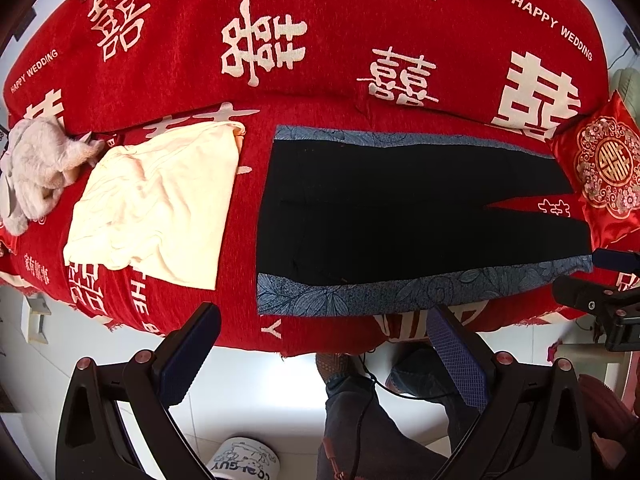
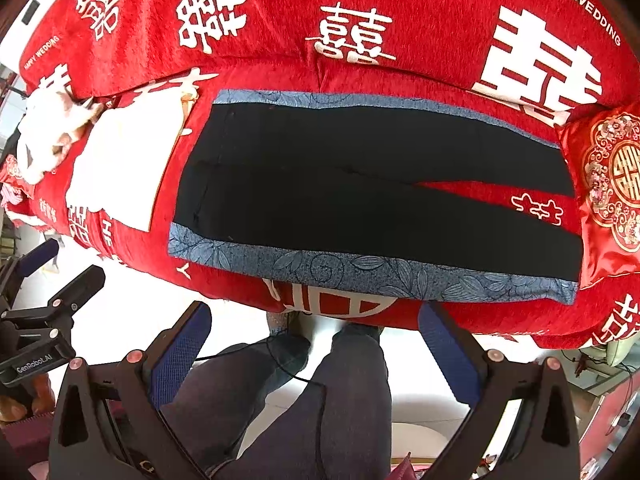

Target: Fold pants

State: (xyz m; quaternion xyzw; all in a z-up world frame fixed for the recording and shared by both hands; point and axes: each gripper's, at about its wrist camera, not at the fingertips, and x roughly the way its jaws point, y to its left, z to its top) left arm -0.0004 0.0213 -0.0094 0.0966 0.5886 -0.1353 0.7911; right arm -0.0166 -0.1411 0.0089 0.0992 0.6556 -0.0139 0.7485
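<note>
- Currently: the pants (image 1: 400,208) lie flat and spread along the seat of the red-covered sofa (image 1: 320,40), waistband to the left, the two legs running right and parting into a narrow V near the embroidered cushion (image 1: 608,168). Black cloth, with blue patterned strips along the near and far edges.
- The left gripper (image 1: 324,356) hovers off the near edge of the sofa, jaws wide apart, nothing between them. The right gripper (image 2: 316,356) likewise: jaws spread, empty, well short of the cloth.
- Risk 1: the near blue strip sits at the rounded front edge of the seat. A pinch there could drag the whole garment off toward the floor instead of lifting one layer.
- Risk 2: the red cover is plush. Jaws closing low may catch the cover along with the pants, so the fold would pull up the cover.
- Risk 3: the leg ends reach the cushion, touching or nearly so; lifting them may snag or shift it.
- Risk 4: the cream garment (image 1: 160,208) lies just left of the waistband. A leg-to-waist fold that overshoots would land on it.
- Risk 5: uneven pulls from the two grippers would skew the legs and leave the V crooked.
</note>
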